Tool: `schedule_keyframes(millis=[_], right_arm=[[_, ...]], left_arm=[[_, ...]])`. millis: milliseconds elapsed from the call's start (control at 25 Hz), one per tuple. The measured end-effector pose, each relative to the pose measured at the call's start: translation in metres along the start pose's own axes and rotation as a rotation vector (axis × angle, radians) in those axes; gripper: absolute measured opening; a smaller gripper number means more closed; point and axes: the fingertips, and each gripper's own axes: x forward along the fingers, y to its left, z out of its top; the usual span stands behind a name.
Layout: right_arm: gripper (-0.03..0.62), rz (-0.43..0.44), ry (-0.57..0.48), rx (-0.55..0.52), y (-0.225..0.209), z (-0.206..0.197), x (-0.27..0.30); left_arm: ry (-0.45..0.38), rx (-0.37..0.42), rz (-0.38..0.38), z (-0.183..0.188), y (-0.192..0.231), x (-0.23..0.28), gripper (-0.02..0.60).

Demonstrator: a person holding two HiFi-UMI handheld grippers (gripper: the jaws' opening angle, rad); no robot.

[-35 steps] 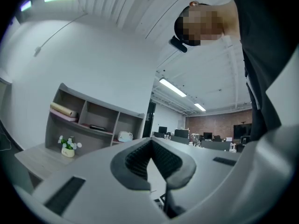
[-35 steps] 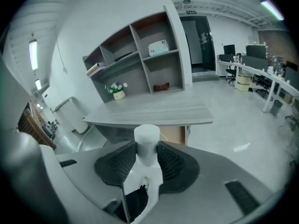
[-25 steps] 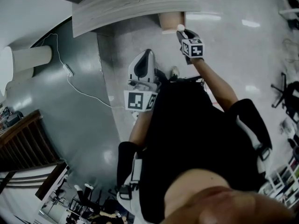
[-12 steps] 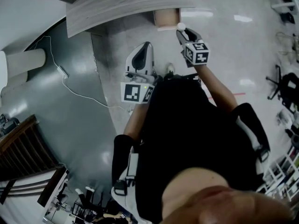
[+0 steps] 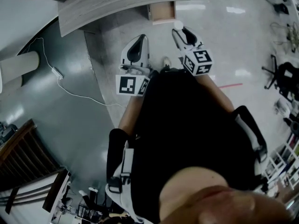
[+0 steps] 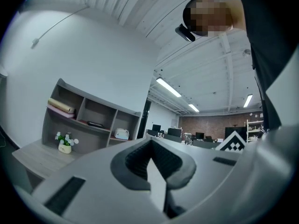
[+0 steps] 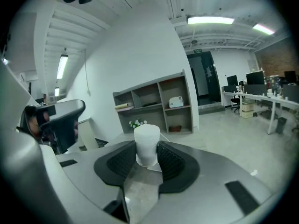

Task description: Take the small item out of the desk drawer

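White item (image 7: 147, 141) between right gripper's (image 7: 146, 158) jaws

The left tool (image 6: 152, 161), jaws together and empty, faces a shelf unit (image 6: 88, 120).

This is an open-plan office. A grey wood-grain desk (image 5: 117, 3) stands by a white wall. At the back of the desk sits an open shelf unit (image 7: 154, 104) with a small white machine (image 7: 176, 101) in one compartment, and a potted plant (image 6: 63, 141) stands on the desk top in front of it. Beyond the desk, long white tables (image 7: 266, 98) carry dark monitors (image 7: 256, 77), with a black office chair (image 7: 235, 99) drawn up. A brick wall (image 6: 205, 125) closes the far end. Above the desk, strip lights (image 7: 210, 20) run along a white ceiling. Below it lies a polished pale floor (image 5: 224, 45), and a white cable (image 5: 70, 85) trails to the desk's left.
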Motion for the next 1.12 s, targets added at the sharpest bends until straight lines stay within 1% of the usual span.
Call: schedule_keyframes(millis=[200,360,680,1120], right_arm=[[0.138,0.02,-0.053,0.01,0.017,0.02,-0.028],[0.138,0.029,-0.073,0.001,0.028,0.026,-0.038],[0.138,0.042,-0.046,-0.019,0.044,0.016,-0.034],[0.138,0.048,-0.051,-0.008,0.046,0.018,-0.03]], left_arm=[[0.006,0.0,-0.005,-0.004,0.002,0.0,-0.002],[0.01,-0.008,-0.004,-0.009,0.005,-0.003,-0.002],[0.012,-0.016,0.003,-0.013,0.015,-0.011,-0.002],[0.01,-0.016,0.002,-0.011,0.02,-0.009,-0.002]])
